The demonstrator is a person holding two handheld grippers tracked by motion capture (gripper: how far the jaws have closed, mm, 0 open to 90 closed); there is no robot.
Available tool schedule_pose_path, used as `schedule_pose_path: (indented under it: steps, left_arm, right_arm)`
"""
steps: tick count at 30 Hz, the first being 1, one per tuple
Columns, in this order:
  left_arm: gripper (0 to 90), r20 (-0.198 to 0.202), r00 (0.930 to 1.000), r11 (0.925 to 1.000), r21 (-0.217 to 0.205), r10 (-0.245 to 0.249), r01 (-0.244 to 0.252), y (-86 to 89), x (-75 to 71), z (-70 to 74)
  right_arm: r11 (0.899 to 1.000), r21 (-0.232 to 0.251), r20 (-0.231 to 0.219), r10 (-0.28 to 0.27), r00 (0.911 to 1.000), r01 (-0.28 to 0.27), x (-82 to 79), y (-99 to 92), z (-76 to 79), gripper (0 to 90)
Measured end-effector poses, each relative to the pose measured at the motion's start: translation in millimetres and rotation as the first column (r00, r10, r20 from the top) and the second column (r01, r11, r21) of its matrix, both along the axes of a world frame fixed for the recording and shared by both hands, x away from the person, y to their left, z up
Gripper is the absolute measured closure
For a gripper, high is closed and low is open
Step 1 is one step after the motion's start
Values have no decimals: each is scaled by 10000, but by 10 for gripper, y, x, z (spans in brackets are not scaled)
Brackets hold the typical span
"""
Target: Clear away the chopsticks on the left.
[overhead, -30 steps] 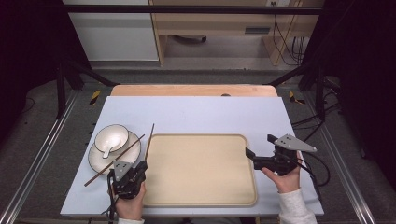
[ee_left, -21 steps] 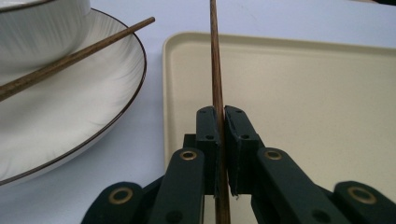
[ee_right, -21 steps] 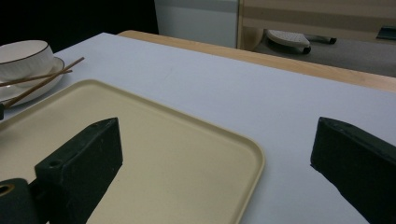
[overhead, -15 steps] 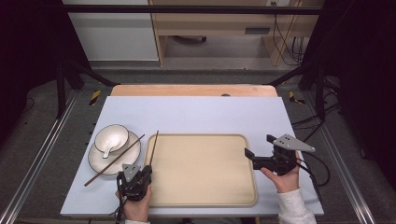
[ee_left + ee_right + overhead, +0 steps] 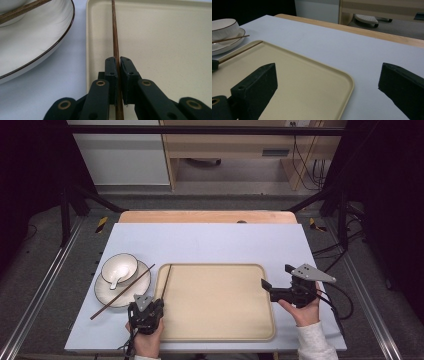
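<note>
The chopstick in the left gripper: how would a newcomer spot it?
Find the beige tray mid-table. Along its left edge lies a dark wooden chopstick, pinched by the left gripper. Its twin instead leans across the white plate, untouched.

**Desk surface: what sits on it**

Desk [image 5: 220, 240] has a pale blue-grey top; a bare wooden strip [image 5: 205, 216] shows along its far edge. Directly on it: a beige tray [image 5: 220, 305], rounded corners, raised rim, sitting centre toward the near edge. Just left of the tray, a white plate [image 5: 107, 295] with a thin dark rim, also straight on the desk top. Narrow gap of desk between plate and tray, so not touching. Plate carries a small white bowl [image 5: 120, 267]. One brown chopstick [image 5: 120, 292] lies slanted across the plate, its lower end over the desk left of the plate. Right of the tray, a band of bare desk runs to the edge.
</note>
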State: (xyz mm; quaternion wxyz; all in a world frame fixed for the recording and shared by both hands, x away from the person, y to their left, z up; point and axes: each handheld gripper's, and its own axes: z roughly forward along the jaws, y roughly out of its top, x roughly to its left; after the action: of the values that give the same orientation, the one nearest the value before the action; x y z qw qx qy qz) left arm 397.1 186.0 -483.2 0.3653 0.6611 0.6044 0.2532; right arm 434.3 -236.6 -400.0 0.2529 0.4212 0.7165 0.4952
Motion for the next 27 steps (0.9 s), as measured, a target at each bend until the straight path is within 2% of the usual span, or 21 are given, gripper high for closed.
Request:
schedule_pose_path:
  steps: [4, 9, 16, 19, 22, 24, 27]
  left_arm:
    - [839, -181, 9998, 9999, -91, -98, 96, 4, 13, 5]
    - [823, -249, 9996, 9999, 49, -134, 135, -11, 19, 5]
    - [784, -88, 9995, 9995, 41, -311, 311, -12, 11, 26]
    - [761, 116, 9984, 9985, 82, -548, 548, 3, 0, 96]
    - [701, 354, 9955, 9962, 8, -874, 874, 39, 3, 179]
    - [658, 651, 9902, 9922, -61, -1237, 1244, 73, 15, 264]
    - [577, 1061, 9779, 9837, 172, -1799, 1791, 110, 31, 392]
  right_arm:
    - [10000, 2, -10, -4, 10000, 4, 0, 0, 0, 27]
    - [10000, 6, 21, -2, 10000, 2, -1, -3, 2, 27]
    - [10000, 41, 47, -15, 10000, 15, -7, -14, 13, 27]
    - [10000, 49, 77, -11, 10000, 11, -9, -22, 18, 27]
    - [9999, 109, 115, -53, 9999, 52, -16, -33, 29, 27]
    - [9998, 173, 105, -62, 9999, 60, -22, -37, 37, 27]
    - [9998, 186, 141, -75, 9999, 73, -26, -46, 43, 27]
